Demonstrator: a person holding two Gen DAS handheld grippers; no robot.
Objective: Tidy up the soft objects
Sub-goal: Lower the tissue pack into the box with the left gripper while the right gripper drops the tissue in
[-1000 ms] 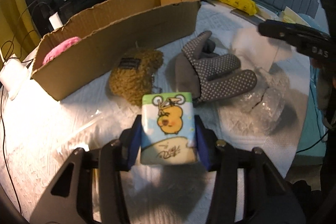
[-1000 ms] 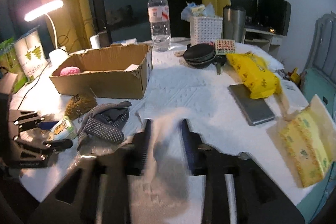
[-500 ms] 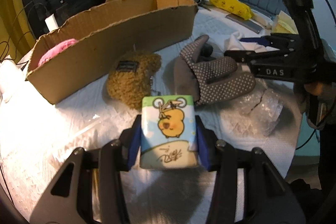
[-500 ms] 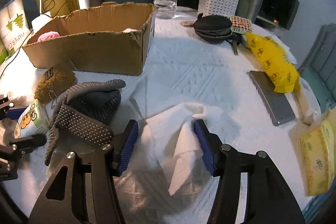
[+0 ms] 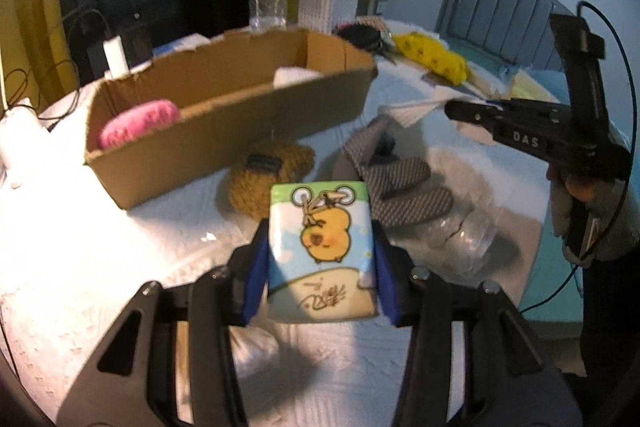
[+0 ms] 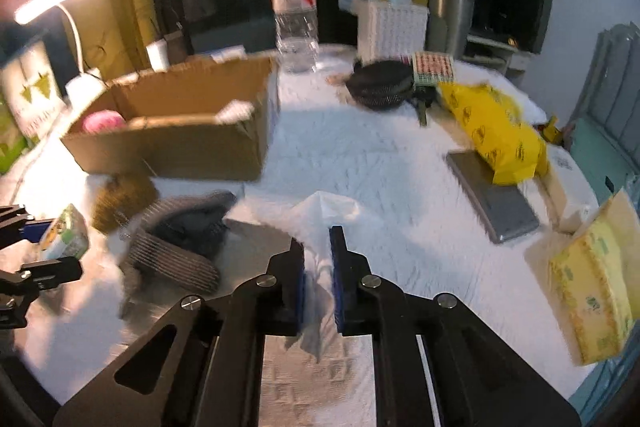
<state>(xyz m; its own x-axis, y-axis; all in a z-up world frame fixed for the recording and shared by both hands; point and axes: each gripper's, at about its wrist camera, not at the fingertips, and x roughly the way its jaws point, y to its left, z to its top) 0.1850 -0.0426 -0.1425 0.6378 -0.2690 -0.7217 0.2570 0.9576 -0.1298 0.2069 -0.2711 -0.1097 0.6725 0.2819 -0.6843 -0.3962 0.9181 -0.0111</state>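
My left gripper (image 5: 320, 259) is shut on a tissue pack (image 5: 320, 247) printed with a yellow cartoon animal, held above the white tablecloth. My right gripper (image 6: 318, 267) is shut on a white tissue (image 6: 324, 215) lifted off the cloth; it shows at the right of the left wrist view (image 5: 452, 113). A cardboard box (image 5: 224, 119) holds a pink soft thing (image 5: 138, 121). In front of it lie a brown fuzzy pouch (image 5: 268, 179) and a grey dotted glove (image 5: 396, 183).
A water bottle (image 6: 294, 7), white basket (image 6: 390, 27), steel cup (image 6: 448, 19) and black case (image 6: 380, 89) stand behind. A yellow bag (image 6: 496, 131), grey tablet (image 6: 492, 199) and yellow tissue box (image 6: 592, 283) lie right. Clear plastic wrap (image 5: 460, 239) lies by the glove.
My right gripper closed on the white tissue and lifted it. My left gripper rose with the tissue pack, now seeing into the box.
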